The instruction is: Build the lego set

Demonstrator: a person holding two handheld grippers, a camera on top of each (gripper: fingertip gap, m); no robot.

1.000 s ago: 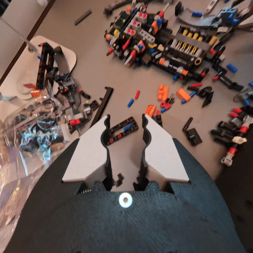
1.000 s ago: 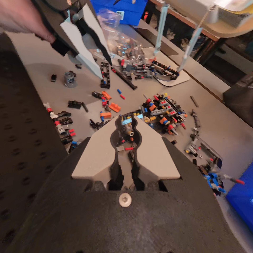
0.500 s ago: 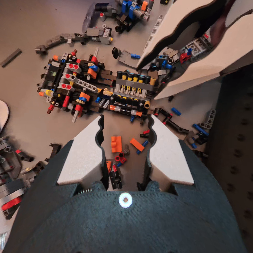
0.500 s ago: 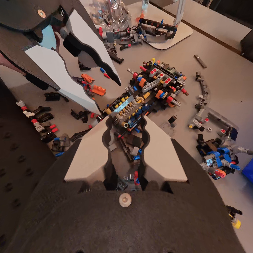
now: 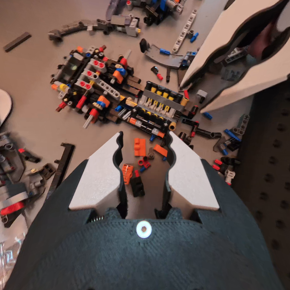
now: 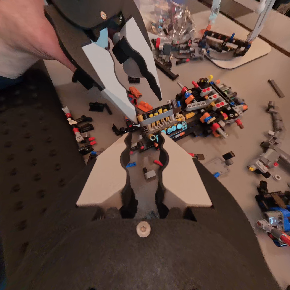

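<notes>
The big lego model [image 5: 119, 100] lies in the middle of the left wrist view, on a smooth grey table [image 5: 31, 65]. It is long and bumpy, with black beams, red and yellow pegs and orange bits. In the right wrist view the same model [image 6: 196, 113] sits just past the fingertips, and its near end is partly hidden behind them.

The left gripper [image 5: 145, 135] has its white, wavy-edged fingers spread apart, with nothing between them. Under the gap lie small loose parts: a flat orange piece [image 5: 139, 146], a ribbed orange piece [image 5: 127, 173] and a black block [image 5: 137, 186].

The right gripper [image 6: 145, 135] is spread too, and empty. A small grey block [image 6: 149, 174] and a blue pin [image 6: 131, 164] lie on the table below it.

At the left edge of the left wrist view, grey and black parts [image 5: 14, 164] are cut off and blurry. A clear crinkly bag [image 6: 169, 17] at the top of the right wrist view holds pieces too fuzzy to tell apart. A hand [image 6: 23, 31] at the upper left is cut off by the frame.
</notes>
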